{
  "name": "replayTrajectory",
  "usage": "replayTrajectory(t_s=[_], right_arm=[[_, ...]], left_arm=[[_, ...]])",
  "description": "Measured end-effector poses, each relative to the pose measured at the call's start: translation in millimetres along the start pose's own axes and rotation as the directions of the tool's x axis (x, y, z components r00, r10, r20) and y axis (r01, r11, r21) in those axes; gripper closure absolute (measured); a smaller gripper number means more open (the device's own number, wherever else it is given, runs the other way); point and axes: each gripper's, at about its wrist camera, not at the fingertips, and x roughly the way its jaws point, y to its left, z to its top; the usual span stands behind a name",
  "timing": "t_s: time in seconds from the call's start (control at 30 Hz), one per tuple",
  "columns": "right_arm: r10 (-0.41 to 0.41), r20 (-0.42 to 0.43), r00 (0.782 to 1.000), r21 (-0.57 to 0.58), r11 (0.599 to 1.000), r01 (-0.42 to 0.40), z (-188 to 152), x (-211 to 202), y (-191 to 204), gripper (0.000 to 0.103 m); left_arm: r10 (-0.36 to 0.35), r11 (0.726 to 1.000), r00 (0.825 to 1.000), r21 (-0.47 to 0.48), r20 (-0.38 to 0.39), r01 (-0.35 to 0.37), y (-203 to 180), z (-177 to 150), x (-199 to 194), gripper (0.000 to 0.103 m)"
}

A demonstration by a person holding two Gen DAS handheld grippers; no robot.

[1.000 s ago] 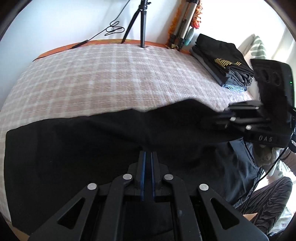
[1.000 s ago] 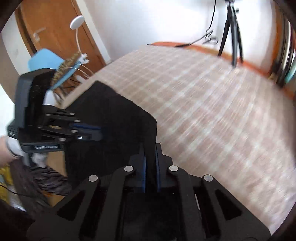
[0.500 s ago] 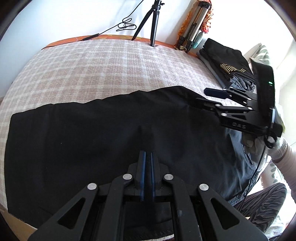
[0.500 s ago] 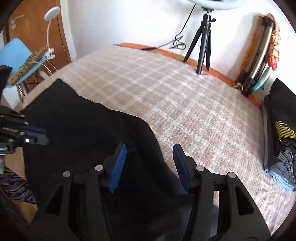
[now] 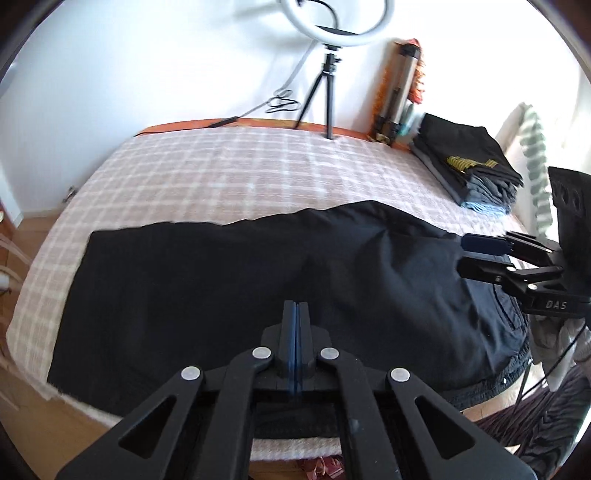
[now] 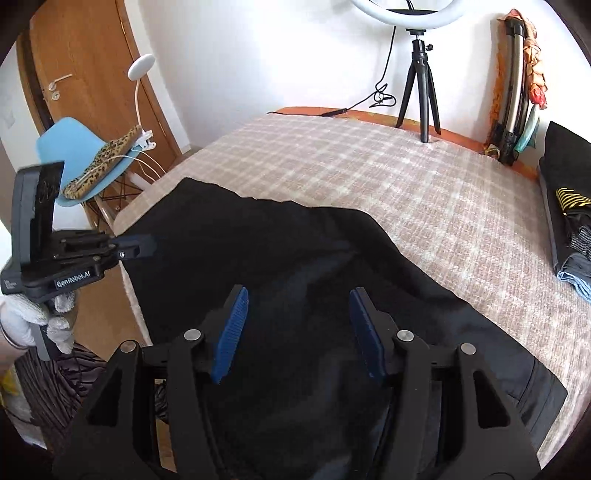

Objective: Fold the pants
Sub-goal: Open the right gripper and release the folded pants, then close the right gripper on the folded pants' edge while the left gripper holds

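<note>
Though partly hidden, pants (image 5: 258, 280) edge.

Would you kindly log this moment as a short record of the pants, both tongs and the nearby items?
pants: black pants, spread flat across the checked bed
left tongs: shut; whether they pinch fabric cannot be told
right tongs: open above the pants, holding nothing
stack: folded clothes at the bed's far right corner
background: ring light on a tripod, blue chair, wooden door
</note>
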Motion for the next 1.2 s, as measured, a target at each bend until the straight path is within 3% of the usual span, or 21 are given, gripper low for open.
replayTrajectory(t_s=[0.2, 0.3, 0.4, 0.5, 0.67, 0.8, 0.97, 1.2], right_arm=[[0.045, 0.017, 0.999, -0.047, 0.998, -0.044, 14, 2, 30, 0.044], [0.053, 0.003, 0.999, -0.093, 0.994, -0.052, 21, 12, 50, 0.044], [0.063, -0.011, 0.998, -0.148, 0.987, -0.064, 33, 24, 73, 0.044], [0.080, -0.015, 0.997, -0.192, 0.978, -0.082, 47, 36, 94, 0.044], [0.112, -0.036, 0.993, -0.238, 0.964, -0.117, 69, 64, 124, 0.044], [0.151, -0.083, 0.985, -0.252, 0.953, -0.167, 80, 94, 145, 0.044], [0.202, -0.153, 0.967, -0.299, 0.924, -0.240, 78, 130, 180, 0.044], [0.222, -0.255, 0.941, -0.367, 0.878, -0.307, 60, 168, 223, 0.043]], left_arm=[[0.095, 0.994, 0.995, -0.049, 0.038, -0.093, 33, -19, -20, 0.103], [0.066, 0.994, 0.998, -0.088, 0.011, -0.064, 56, -27, -22, 0.103], [0.132, 0.987, 0.991, -0.088, 0.002, -0.131, 70, -34, -24, 0.103], [0.115, 0.982, 0.993, -0.150, 0.012, -0.111, 90, -42, -31, 0.103], [0.144, 0.966, 0.989, -0.222, 0.035, -0.133, 123, -50, -46, 0.103], [0.211, 0.937, 0.977, -0.287, 0.009, -0.200, 150, -60, -48, 0.103], [0.190, 0.911, 0.982, -0.370, -0.013, -0.182, 185, -72, -48, 0.103], [0.072, 0.868, 0.995, -0.487, -0.073, -0.098, 219, -82, -30, 0.103]])
